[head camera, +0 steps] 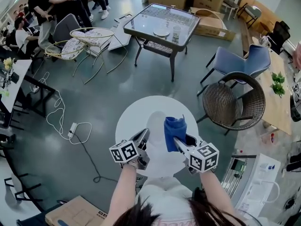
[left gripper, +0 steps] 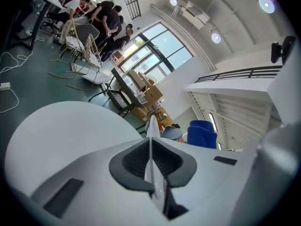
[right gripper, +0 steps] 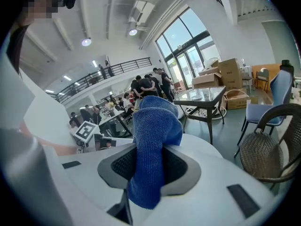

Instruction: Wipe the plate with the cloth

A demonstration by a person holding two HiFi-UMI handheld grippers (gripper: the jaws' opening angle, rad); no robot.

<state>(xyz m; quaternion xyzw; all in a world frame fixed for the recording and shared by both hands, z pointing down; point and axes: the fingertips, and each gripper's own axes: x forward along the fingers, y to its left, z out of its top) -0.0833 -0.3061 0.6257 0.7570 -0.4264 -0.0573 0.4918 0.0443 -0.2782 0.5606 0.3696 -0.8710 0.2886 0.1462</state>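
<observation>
Plate and cloth are both in hand above the round white bench, so the pick-up looks done and the wiping itself has not begun.

On the left, the left gripper has its fingers pressed onto the plate's rim, which shows in the left gripper view as a thin white edge standing between the dark pads. From the head view the plate reaches out from that grip over the middle of the bench, and it appears to be clear of the surface.

Just to its right, the blue cloth stands bunched up out of the right gripper, whose fingers pinch it at the middle, a loose end hanging below the pads. Cloth and plate sit close together; I cannot tell whether they touch.

The next move probably calls for turning the plate's face toward the cloth, holding it steady by the rim, and rubbing the free bunched end across it.
</observation>
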